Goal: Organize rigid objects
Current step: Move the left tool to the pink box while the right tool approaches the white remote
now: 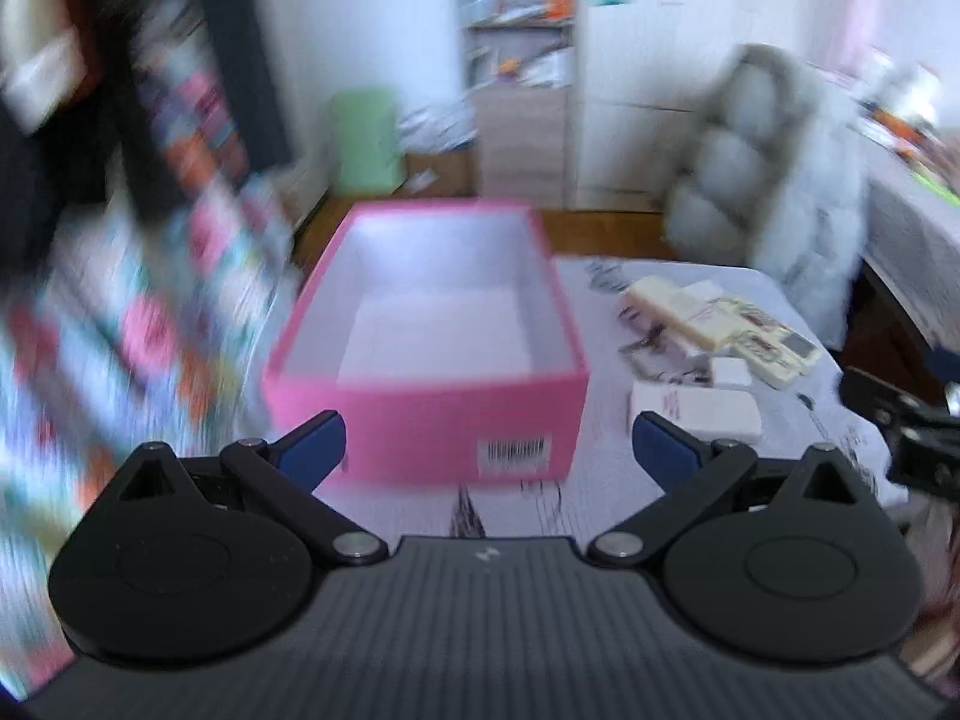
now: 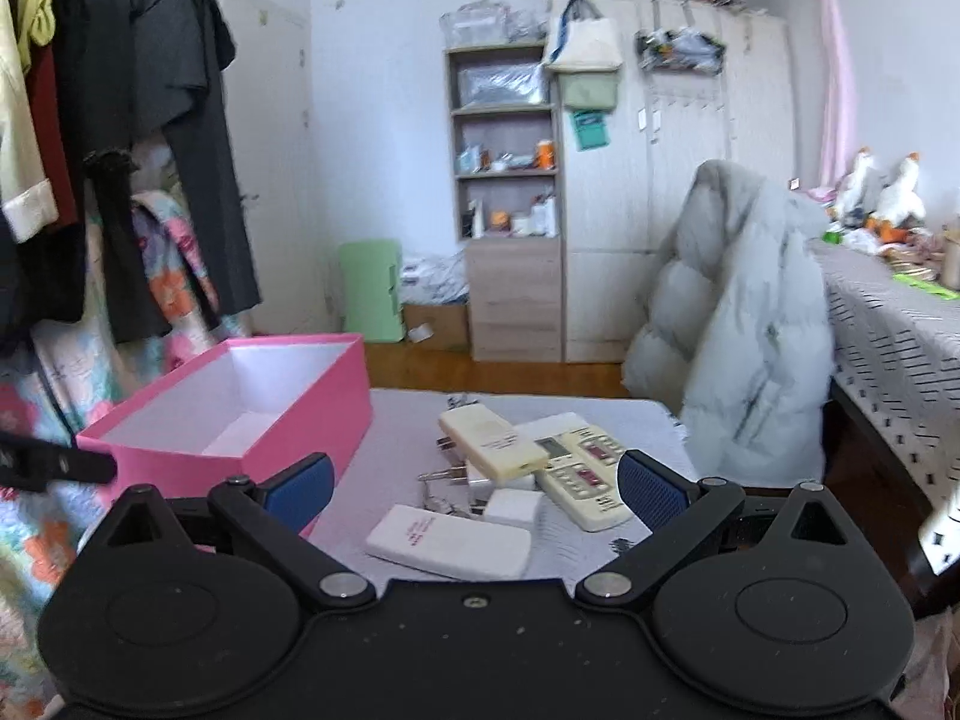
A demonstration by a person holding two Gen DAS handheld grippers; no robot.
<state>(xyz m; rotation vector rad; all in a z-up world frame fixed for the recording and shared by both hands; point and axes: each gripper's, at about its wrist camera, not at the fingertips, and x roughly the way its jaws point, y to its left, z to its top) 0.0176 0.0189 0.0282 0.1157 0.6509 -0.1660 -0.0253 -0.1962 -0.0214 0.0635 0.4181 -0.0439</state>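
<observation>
**Q:** Where are the things to be organized, and how do they lie?

**A:** A pink box (image 2: 240,414) stands open and empty on the left side of the desk (image 2: 396,450). Its long axis runs away from the cameras. Just to its right lies a loose cluster: a cream remote (image 2: 492,441) resting partly on a white calculator-style remote (image 2: 585,474), both angled from far-left to near-right; a small white charger (image 2: 513,507); and a flat white power bank (image 2: 450,543) nearest the viewer, lying crosswise.

**Q:** What are the grippers doing?

**A:** The right gripper (image 2: 474,489) hovers just above the cluster, jaws spread wide and holding nothing, the power bank framed between them, probably the first pick. The left gripper (image 1: 489,447) faces the box's near end, jaws also wide and empty; its view is motion-blurred.

**Q:** Why that layout?

**A:** It likely keeps each transfer from cluster to box short.
</observation>
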